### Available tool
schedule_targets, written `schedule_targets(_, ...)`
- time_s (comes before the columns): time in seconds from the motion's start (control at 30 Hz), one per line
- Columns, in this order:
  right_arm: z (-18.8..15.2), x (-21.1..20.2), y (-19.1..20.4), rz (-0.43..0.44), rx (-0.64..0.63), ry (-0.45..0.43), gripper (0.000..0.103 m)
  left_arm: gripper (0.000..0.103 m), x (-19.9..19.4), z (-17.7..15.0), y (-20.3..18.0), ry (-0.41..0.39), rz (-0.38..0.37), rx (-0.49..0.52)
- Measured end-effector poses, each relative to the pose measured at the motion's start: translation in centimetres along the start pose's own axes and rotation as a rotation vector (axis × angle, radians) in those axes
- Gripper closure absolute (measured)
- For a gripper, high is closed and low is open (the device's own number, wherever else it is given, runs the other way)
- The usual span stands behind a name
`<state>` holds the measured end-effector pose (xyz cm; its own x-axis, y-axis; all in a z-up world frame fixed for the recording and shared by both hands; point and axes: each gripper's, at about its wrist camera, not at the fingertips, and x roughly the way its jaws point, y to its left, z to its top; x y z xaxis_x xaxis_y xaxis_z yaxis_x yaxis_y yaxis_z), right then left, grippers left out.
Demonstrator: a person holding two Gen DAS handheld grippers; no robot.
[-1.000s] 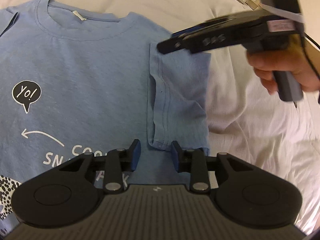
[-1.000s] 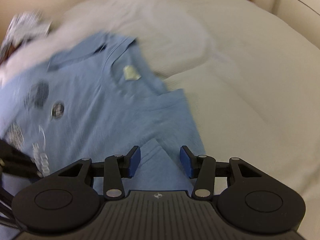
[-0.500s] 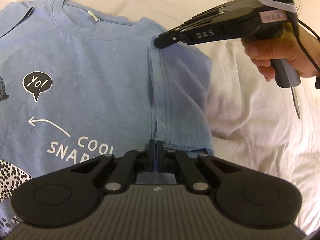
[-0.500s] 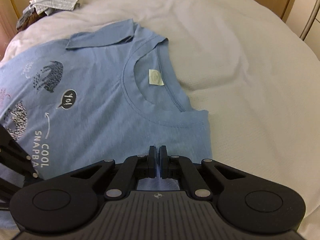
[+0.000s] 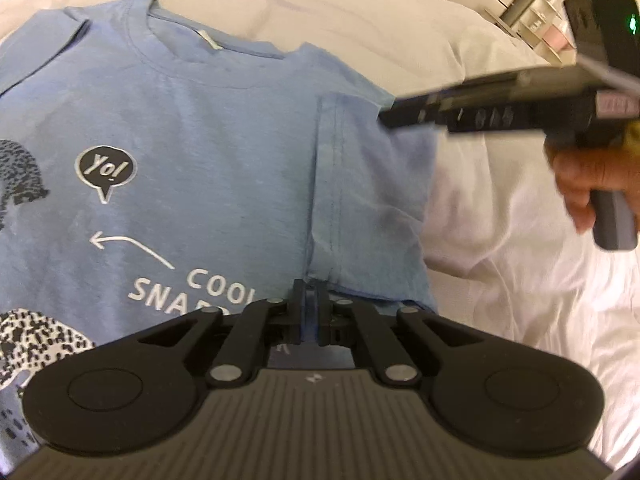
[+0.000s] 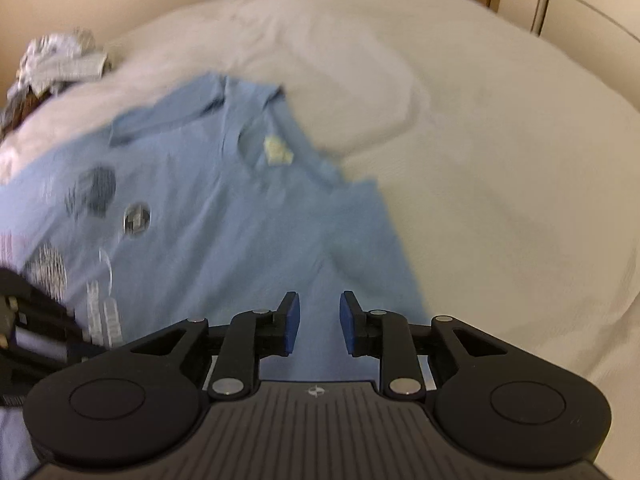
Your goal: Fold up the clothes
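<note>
Blue t-shirt (image 5: 208, 152) lies print-up on the white bed (image 5: 500, 248), its sleeve (image 5: 372, 200) folded inward. Left tongs (image 5: 310, 312) are clamped on the sleeve's lower hem. Right tongs (image 6: 319, 322) are apart, hovering over the sleeve nearer the shirt's collar, touching nothing; a hand (image 5: 588, 180) grips their handle. Crumpled clothes (image 6: 56, 64) sit beyond the shirt's far sleeve.

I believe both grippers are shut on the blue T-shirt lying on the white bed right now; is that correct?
Not quite: the right gripper is open, as the right wrist view shows. Only the left gripper is shut on the blue T-shirt lying on the white bed.
</note>
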<state>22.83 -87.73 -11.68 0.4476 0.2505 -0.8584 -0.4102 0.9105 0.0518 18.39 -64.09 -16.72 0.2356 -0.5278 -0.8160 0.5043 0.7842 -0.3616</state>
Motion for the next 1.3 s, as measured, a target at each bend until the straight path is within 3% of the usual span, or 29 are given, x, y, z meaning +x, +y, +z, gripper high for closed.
schedule_targets(0.1, -1.9, 1.2, -1.2, -0.046, 0.070, 0.043, 0.078, 0.101, -0.6, 0.0, 0.0, -0.016, 0.012, 0.016)
schedule_targets(0.27, -3.1, -1.4, -3.0, -0.086, 0.251, -0.056, 0.077, 0.100, -1.7, 0.0, -0.5, -0.045, 0.028, 0.071)
schedule_targets(0.47, -2.4, 1.0, -3.3, -0.047, 0.173, -0.005, 0.077, 0.092, 0.7, 0.0, -2.5, 0.003, -0.017, 0.153)
schedule_targets(0.63, -1.5, -0.1, -5.2, -0.110, 0.264, -0.127, 0.077, 0.091, 1.1, 0.1, -3.1, 0.006, -0.036, 0.178)
schedule_targets(0.73, -1.7, -1.8, -5.2, -0.101, 0.303, -0.163, 0.077, 0.089, 0.2, 0.1, -2.8, -0.005, -0.030, 0.181)
schedule_targets(0.93, 0.5, -0.3, -2.1, 0.014, 0.039, -0.100, 0.073, 0.087, 0.1, -0.1, -3.1, -0.009, -0.036, 0.225)
schedule_targets(1.13, 2.9, 3.1, -1.2, 0.061, -0.065, -0.041, 0.074, 0.087, 0.4, -0.5, -3.6, -0.019, -0.050, 0.246)
schedule_targets(1.17, 3.0, 3.5, -1.1, 0.064, -0.073, -0.028, 0.081, 0.087, 0.4, -0.6, -3.6, -0.021, -0.051, 0.246)
schedule_targets(1.2, 3.2, 3.7, -0.9, 0.068, -0.082, -0.021, 0.103, 0.087, 0.5, -0.6, -3.6, -0.023, -0.052, 0.246)
schedule_targets(1.3, 3.7, 3.6, 0.0, 0.083, -0.120, -0.043, 0.102, 0.086, 0.6, -0.7, -3.7, -0.029, -0.056, 0.245)
